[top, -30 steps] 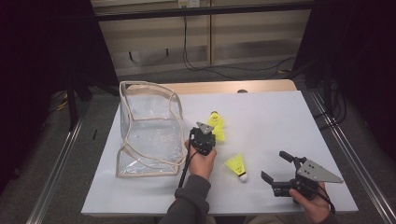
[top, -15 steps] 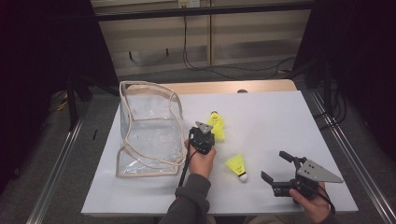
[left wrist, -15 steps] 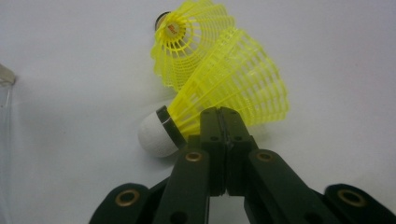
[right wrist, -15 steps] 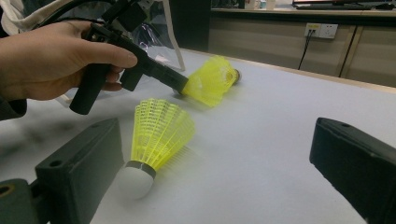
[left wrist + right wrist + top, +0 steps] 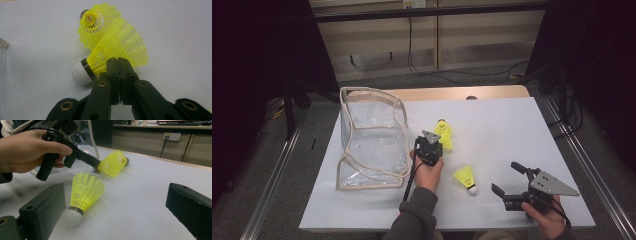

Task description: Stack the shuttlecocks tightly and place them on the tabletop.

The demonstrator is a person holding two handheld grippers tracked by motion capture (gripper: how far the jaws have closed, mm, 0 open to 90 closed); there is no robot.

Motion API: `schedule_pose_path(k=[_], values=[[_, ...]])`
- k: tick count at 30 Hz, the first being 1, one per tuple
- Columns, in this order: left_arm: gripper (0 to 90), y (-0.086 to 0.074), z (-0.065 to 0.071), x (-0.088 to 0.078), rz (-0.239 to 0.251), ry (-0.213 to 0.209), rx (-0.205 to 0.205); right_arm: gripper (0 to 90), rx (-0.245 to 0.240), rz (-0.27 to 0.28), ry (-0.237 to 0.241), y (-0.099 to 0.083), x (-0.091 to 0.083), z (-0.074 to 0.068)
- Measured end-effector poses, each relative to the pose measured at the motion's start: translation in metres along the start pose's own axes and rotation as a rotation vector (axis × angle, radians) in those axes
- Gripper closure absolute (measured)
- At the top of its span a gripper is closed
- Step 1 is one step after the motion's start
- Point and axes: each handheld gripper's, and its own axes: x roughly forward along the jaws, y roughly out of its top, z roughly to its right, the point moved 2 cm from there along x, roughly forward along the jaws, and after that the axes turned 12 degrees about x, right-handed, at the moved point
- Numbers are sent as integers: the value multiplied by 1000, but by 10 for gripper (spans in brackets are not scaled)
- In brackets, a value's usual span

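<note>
three yellow shuttlecocks (image 5: 443, 134) still sit right of the clear bag (image 5: 372, 140), none inside, left gripper (image 5: 118, 61) pinched on one's skirt i think, right gripper (image 5: 508, 178) wide open beside the nearest shuttlecock (image 5: 465, 177).

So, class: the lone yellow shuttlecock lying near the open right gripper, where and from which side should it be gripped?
Probably by the mesh skirt just above the white cork. The lone shuttlecock lies on its side on the table, cork toward the right gripper. Come in level from the cork end, open jaws straddling the narrow part; the rounded cork might slip.
</note>
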Motion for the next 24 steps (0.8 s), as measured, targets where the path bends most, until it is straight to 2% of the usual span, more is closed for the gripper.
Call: schedule_pose_path(k=[3,8,13,20,24], values=[[855,2,3,-3,8,-12,12,21,-1,-2,-1,0,0,0],[790,3,6,-6,15,-19,5,22,4,-5,1,0,0,-1],[684,3,8,-9,23,-29,1,22,2,-4,0,0,0,0],[511,-1,17,-18,41,-81,1,22,2,-4,-2,-1,0,0],[442,-4,21,-24,46,-87,6,22,-1,-4,2,-1,0,0]])
